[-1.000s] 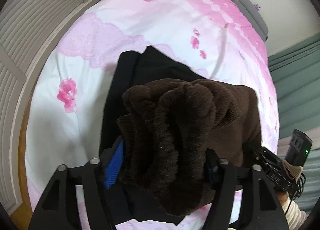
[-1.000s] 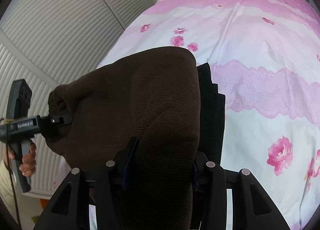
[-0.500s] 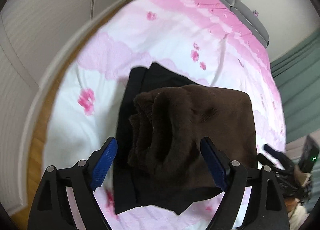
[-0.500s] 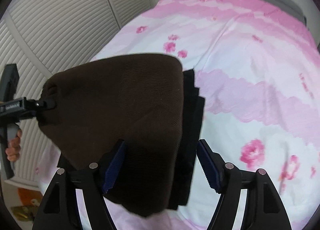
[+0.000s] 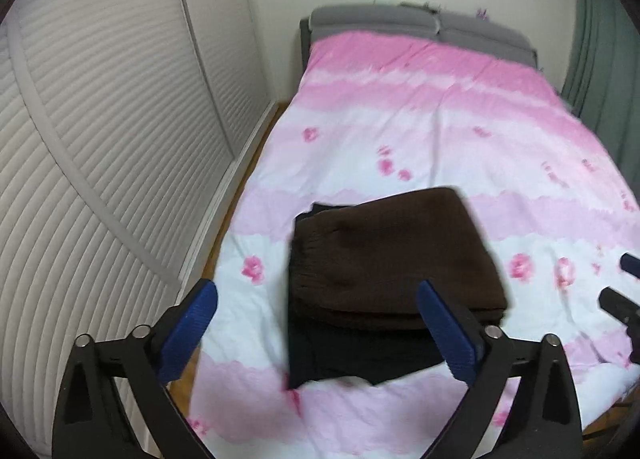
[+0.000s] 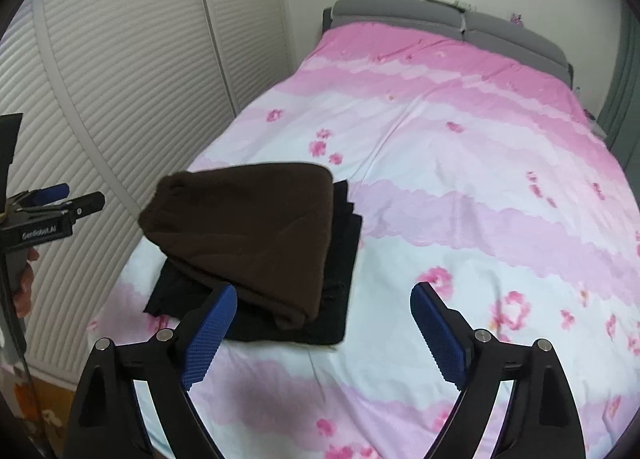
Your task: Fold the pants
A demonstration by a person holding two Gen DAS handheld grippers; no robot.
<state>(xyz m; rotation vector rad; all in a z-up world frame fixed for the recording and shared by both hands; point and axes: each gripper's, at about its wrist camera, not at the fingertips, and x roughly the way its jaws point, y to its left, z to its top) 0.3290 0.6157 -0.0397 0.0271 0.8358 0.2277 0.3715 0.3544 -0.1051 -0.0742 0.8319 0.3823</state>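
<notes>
Soft, even indoor light left only faint shadows, while both fisheye views were motion-blurred, bowed at the edges and black-cornered.

One text only. In the right wrist view, at about 9 o'clock, the left gripper [image 6: 82, 197] is showing white lettering along the side of its black body; it is reading roughly as "GenRobot.AI", though the print is small and a little blurred, so the first letters are staying uncertain. Nothing readable is showing on the pants [image 6: 248, 231], the bedspread [image 6: 460, 187] or the closet doors [image 6: 120, 59]. The left wrist view is carrying no legible text, label or number anywhere.
</notes>
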